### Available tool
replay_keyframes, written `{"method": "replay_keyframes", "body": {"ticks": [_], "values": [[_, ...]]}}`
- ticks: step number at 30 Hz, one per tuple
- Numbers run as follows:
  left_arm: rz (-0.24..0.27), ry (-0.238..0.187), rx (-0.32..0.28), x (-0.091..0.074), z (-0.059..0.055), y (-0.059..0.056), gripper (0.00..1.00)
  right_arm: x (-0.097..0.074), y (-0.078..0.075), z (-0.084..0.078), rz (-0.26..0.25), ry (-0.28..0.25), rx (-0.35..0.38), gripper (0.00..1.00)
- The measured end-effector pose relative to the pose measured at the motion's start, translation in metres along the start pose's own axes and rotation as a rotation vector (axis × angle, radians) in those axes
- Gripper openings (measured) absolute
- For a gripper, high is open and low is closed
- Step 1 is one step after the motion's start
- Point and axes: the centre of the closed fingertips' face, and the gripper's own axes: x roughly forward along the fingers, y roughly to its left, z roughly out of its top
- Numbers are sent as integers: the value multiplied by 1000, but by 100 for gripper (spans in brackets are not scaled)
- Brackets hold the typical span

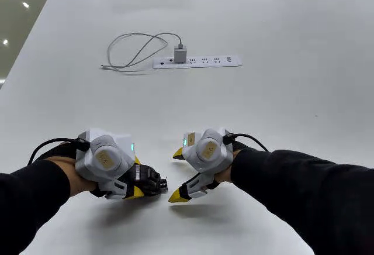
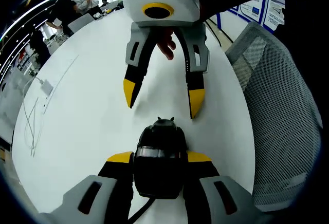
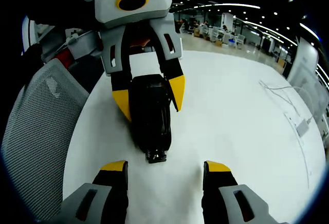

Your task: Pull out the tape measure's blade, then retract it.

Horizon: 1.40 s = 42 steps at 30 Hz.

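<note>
The left gripper (image 1: 139, 176) is clamping the black tape measure (image 2: 160, 152) between its jaws, low over the near part of the white counter (image 1: 274, 97). The right gripper (image 1: 177, 175) is facing it, jaws spread and grasping nothing, near the tape measure's front end.

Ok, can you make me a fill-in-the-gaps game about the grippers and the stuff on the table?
The left gripper is shut on a ____ tape measure.
The right gripper holds its jaws ____.
A charger is plugged into the power strip on the ____ table.
Missing words: black, open, white.
</note>
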Motion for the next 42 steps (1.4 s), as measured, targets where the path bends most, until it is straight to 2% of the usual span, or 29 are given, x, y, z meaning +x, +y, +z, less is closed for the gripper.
{"method": "replay_keyframes", "body": {"ticks": [8, 12, 27, 35, 38, 42], "values": [[2, -3, 8, 0, 0, 0, 33, 5, 5, 4, 21, 12, -25, 41], [5, -4, 11, 1, -1, 1, 33, 8, 5, 2, 28, 28, -63, 36], [3, 6, 13, 4, -3, 1, 34, 17, 11, 3, 68, 54, -87, 14], [1, 1, 15, 4, -3, 1, 34, 18, 12, 3, 76, 63, -93, 12], [1, 3, 19, 4, -3, 0, 34, 19, 12, 4, 65, 80, -71, 12], [2, 3, 23, 4, -4, 1, 34, 19, 12, 3, 49, 93, -83, 11]]}}
